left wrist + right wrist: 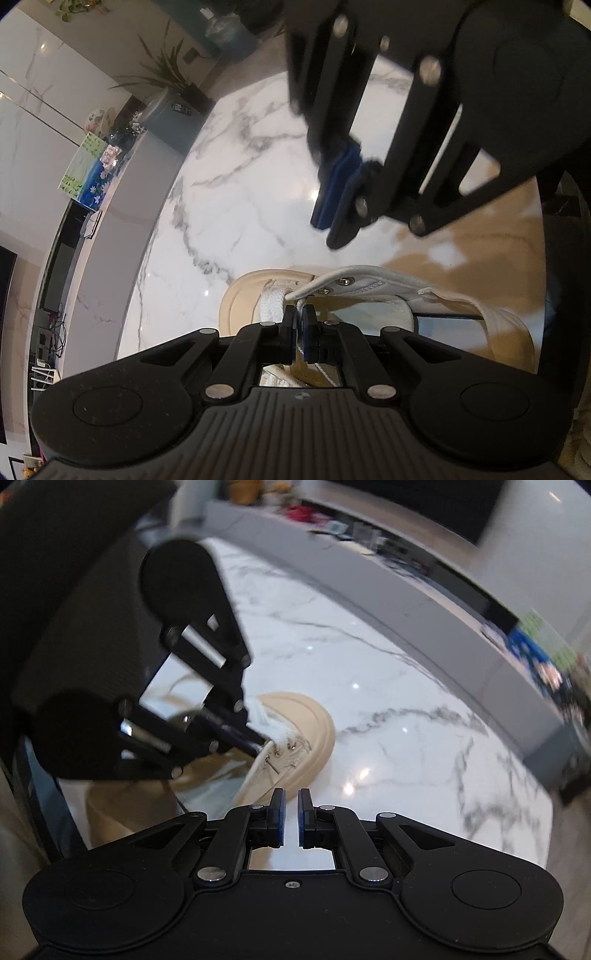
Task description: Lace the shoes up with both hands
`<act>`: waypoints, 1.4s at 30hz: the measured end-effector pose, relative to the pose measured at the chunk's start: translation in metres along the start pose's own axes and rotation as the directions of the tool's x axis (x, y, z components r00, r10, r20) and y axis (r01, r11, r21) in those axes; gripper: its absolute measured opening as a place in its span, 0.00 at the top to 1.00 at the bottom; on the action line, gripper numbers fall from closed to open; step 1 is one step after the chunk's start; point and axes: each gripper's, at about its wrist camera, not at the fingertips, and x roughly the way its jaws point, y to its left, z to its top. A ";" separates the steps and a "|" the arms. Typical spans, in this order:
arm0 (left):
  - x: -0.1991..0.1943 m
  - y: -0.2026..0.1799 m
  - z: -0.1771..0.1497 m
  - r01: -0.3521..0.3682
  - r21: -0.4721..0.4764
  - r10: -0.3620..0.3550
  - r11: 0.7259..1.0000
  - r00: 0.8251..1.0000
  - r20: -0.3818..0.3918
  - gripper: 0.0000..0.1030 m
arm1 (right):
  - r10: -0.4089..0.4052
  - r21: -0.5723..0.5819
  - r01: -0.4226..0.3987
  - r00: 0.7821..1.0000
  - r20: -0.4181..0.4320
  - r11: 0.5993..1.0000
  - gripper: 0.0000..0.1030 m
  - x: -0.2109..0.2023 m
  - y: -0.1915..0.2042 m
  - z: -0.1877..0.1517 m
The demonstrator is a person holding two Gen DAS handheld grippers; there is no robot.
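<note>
A cream canvas shoe (373,291) with a beige rubber toe lies on the white marble table (240,192). It also shows in the right wrist view (295,738). My left gripper (299,314) is shut on the white shoelace (271,304) at the shoe's front eyelets; it also shows in the right wrist view (258,744). My right gripper (291,797) is slightly open and empty, just above the shoe's side. In the left wrist view it (332,221) hovers above the shoe, nothing between its blue pads.
The marble table's curved grey edge (424,598) runs behind the shoe. A brown patch (480,229) lies on the table by the shoe's heel. Plants (166,74) and clutter stand on a counter beyond.
</note>
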 end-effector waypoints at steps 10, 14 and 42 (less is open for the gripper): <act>0.002 -0.001 -0.003 0.009 0.005 -0.009 1.000 1.000 0.021 0.97 | 0.034 -0.267 -0.047 0.998 -0.055 0.963 0.93 0.031 0.010 0.010; 0.002 -0.001 -0.004 0.005 0.022 -0.006 1.000 0.999 0.041 0.97 | 0.038 -0.340 -0.055 0.998 -0.058 0.939 0.93 0.035 0.012 0.010; -0.050 0.009 -0.034 -0.002 -0.232 0.014 0.973 0.999 0.049 0.78 | 0.046 -0.454 -0.085 0.994 -0.096 0.887 0.99 0.016 0.020 0.006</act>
